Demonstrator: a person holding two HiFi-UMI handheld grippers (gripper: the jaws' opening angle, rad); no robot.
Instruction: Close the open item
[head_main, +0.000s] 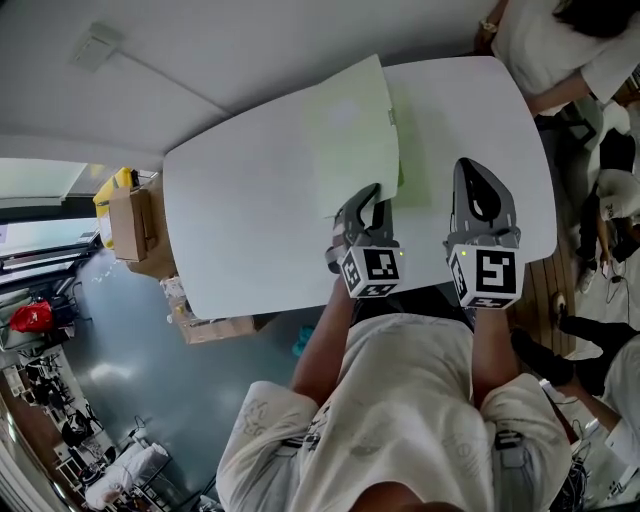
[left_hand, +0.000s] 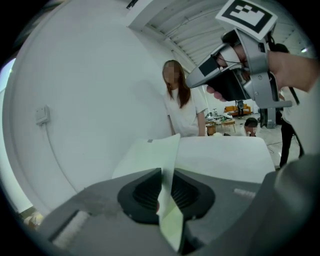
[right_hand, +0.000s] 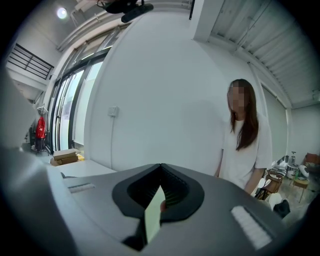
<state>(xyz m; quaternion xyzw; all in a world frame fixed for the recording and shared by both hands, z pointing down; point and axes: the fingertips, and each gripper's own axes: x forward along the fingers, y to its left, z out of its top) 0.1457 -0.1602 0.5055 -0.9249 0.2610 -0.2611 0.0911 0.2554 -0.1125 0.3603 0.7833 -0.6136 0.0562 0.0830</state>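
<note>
A pale green folder (head_main: 350, 130) lies open on the white table (head_main: 250, 220). Its big left cover is lifted at the near edge, and a narrower green leaf (head_main: 412, 140) lies flat to its right. My left gripper (head_main: 365, 200) is at the cover's near edge, shut on it. In the left gripper view the green sheet (left_hand: 150, 155) runs edge-on between the jaws (left_hand: 162, 175). My right gripper (head_main: 470, 175) hovers right of the folder, jaws together (right_hand: 161, 170). A pale green strip (right_hand: 152, 220) shows low between them; I cannot tell what it is.
A person in a white shirt (right_hand: 245, 145) stands at the table's far side, seen also in the head view (head_main: 560, 40). Cardboard boxes (head_main: 130, 225) sit on the floor left of the table. A curved white wall (left_hand: 90, 90) stands beyond.
</note>
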